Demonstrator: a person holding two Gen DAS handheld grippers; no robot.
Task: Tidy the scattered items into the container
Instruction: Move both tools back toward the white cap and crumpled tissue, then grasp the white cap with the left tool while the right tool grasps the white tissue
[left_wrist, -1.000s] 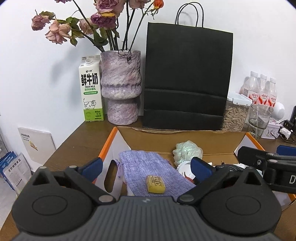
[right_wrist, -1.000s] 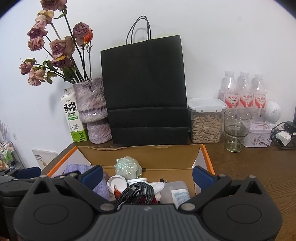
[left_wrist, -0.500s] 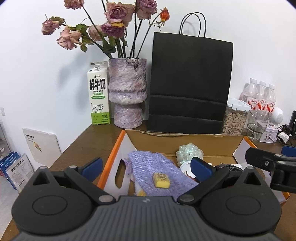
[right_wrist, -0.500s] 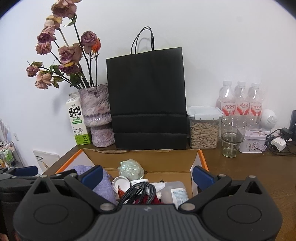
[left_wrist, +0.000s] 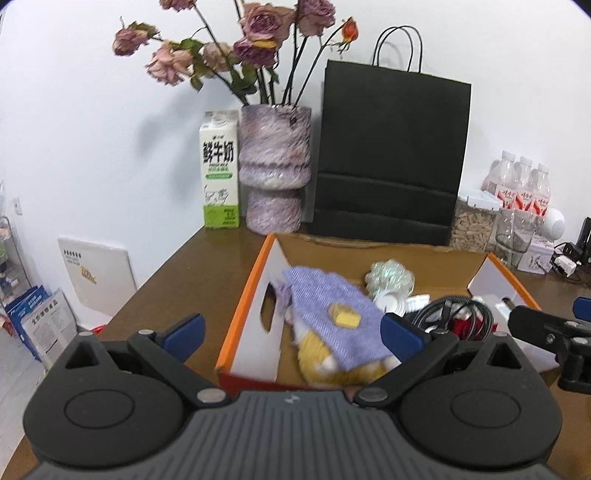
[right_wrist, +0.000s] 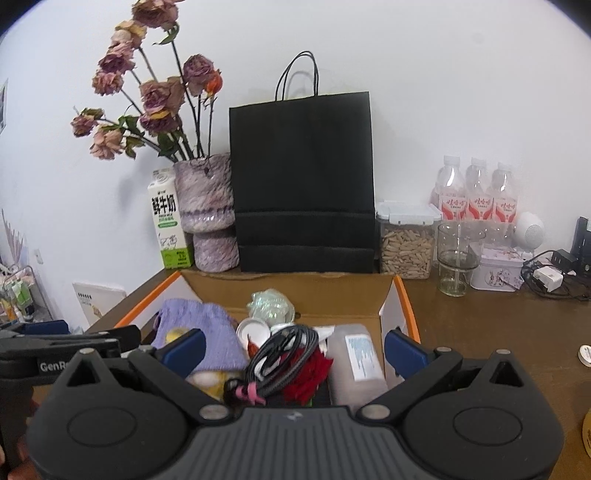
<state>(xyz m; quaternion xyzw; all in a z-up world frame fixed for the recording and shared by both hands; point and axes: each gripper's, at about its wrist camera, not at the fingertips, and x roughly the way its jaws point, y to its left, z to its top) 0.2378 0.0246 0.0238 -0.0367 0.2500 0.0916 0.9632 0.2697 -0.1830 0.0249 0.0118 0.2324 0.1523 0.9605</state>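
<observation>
Both empty and spread wide: left gripper, right gripper, above the box. Cloth, cable and the rest already inside. Risk: snagging a cable loop, dragging it back out.

**Camera placement**

Both wrist views look forward and slightly down, close over the box, toward the back wall. The left view sits further left. Shared: box, bag, vase.
</observation>
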